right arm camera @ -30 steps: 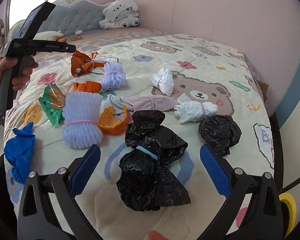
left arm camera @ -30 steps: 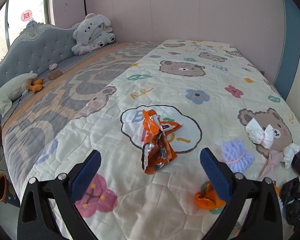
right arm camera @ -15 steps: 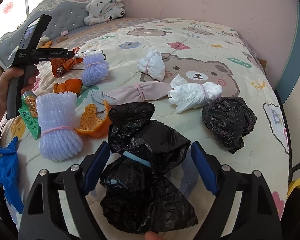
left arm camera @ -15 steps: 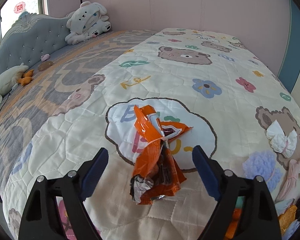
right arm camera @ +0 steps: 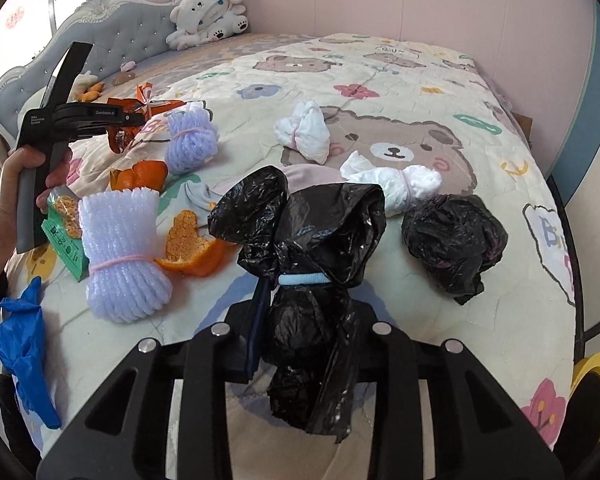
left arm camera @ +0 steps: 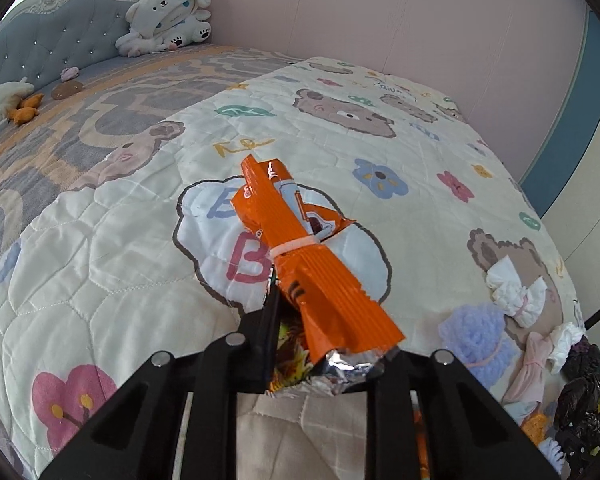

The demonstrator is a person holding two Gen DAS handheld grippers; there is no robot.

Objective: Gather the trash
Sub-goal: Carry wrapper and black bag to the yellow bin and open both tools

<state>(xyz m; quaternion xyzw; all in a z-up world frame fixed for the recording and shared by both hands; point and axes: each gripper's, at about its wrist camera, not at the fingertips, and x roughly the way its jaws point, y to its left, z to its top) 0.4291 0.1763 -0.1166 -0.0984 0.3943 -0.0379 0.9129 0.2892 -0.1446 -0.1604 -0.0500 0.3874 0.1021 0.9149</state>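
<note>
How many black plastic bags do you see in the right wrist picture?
2. One black bag with a blue band is clamped in the right tool. The other black bag lies beside it on the bed.

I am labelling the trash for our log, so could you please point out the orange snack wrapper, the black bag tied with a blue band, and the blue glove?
orange snack wrapper (left arm camera: 300, 264), left wrist view, ribbed middle below its white tie.
black bag (right arm camera: 324, 216), right wrist view, upper bulge.
blue glove (right arm camera: 20, 344), right wrist view, palm.

Trash spread across quilt (right arm camera: 380, 80): foam bundle (right arm camera: 120, 256) lower left, peel (right arm camera: 188, 240) beside it; plush toy (right arm camera: 208, 12) upper left by headboard (right arm camera: 112, 36).
</note>
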